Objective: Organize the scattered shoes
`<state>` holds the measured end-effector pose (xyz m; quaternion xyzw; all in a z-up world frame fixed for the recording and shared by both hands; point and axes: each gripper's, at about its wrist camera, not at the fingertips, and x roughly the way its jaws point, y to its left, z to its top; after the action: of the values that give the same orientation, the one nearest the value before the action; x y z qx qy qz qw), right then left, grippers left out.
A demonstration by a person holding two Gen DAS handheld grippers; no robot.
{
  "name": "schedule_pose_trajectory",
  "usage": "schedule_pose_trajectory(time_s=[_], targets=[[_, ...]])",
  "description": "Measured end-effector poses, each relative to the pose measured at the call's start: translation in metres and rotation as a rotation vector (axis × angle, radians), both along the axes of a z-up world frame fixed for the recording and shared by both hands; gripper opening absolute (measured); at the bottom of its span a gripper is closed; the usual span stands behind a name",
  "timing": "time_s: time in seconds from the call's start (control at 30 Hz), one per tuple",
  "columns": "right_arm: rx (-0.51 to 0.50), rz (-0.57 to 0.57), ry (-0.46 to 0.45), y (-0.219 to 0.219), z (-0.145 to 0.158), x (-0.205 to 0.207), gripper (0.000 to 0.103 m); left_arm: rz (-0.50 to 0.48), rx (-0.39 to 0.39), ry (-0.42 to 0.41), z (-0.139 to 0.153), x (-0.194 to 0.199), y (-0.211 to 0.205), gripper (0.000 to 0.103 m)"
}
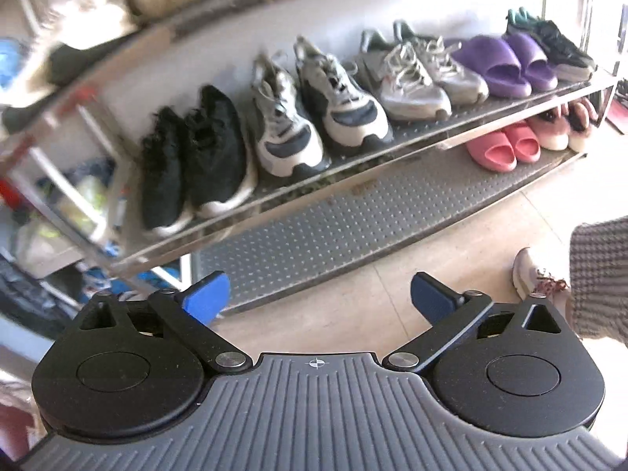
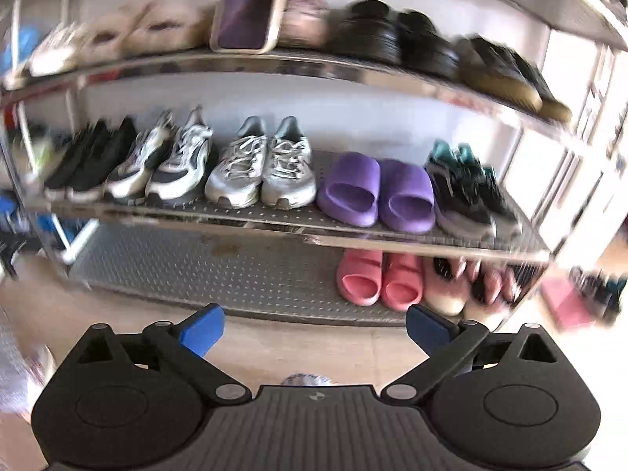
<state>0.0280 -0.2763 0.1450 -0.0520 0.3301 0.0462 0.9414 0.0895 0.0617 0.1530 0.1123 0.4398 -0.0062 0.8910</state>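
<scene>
Sneakers (image 2: 90, 161): black, white soles. Trainers (image 2: 259, 168): silver-grey, white laces. Slides (image 2: 376, 192): purple. Lower slides (image 2: 380, 278): pink. Shelf (image 2: 219, 263): grey, dotted. Fingers (image 1: 206, 298): blue. Sleeve (image 1: 598, 274): grey-brown, fine check pattern.

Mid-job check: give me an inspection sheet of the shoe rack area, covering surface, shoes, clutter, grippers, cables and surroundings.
Surface: metal rack; perforated grey middle shelf full, perforated bottom shelf bare on its left.
Job's things: middle shelf, left to right: black sneakers, grey-navy trainers, silver lace-up sneakers, purple foam slides, black-teal sneakers. Bottom shelf: pink foam slides, pink-white shoes.
Clutter: purple phone leaning on the top shelf.
Grippers: left gripper and right gripper both with jaws open, nothing between them.
Cables: nothing seen.
Surroundings: beige tiled floor; a person's pale shoe.
</scene>
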Motion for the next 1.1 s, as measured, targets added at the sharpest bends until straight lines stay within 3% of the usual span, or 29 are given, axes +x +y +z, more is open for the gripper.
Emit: schedule_pose_trajectory(time_s=[0.1, 0.23, 0.37, 0.57, 0.63, 0.77, 1.1], targets=[[-0.038, 0.007, 0.021, -0.002, -0.001, -0.002, 0.1, 0.063, -0.036, -0.019, 0.009, -0.029, 0.004, 0.102], [0.013, -0.034, 0.018, -0.019, 0.0, -0.007, 0.1, 0.11, -0.039, -0.067, 0.008, -0.046, 0.005, 0.102], [-0.023, -0.055, 0.025, -0.022, 0.008, -0.012, 0.1, 0.112, -0.141, -0.09, 0.007, -0.039, 0.001, 0.102], [0.083, -0.107, 0.108, -0.046, 0.005, -0.003, 0.101, 0.026, -0.076, -0.037, -0.006, -0.026, -0.031, 0.102], [0.103, -0.146, 0.115, -0.052, -0.001, -0.001, 0.093, 0.014, -0.045, -0.024, -0.009, -0.026, -0.037, 0.103], [0.159, -0.214, 0.091, -0.062, 0.0, -0.005, 0.097, 0.021, -0.053, -0.031, -0.01, -0.031, -0.037, 0.102], [0.05, -0.196, 0.081, -0.044, 0.001, -0.003, 0.1, 0.037, -0.087, -0.026, -0.009, -0.029, -0.032, 0.102]])
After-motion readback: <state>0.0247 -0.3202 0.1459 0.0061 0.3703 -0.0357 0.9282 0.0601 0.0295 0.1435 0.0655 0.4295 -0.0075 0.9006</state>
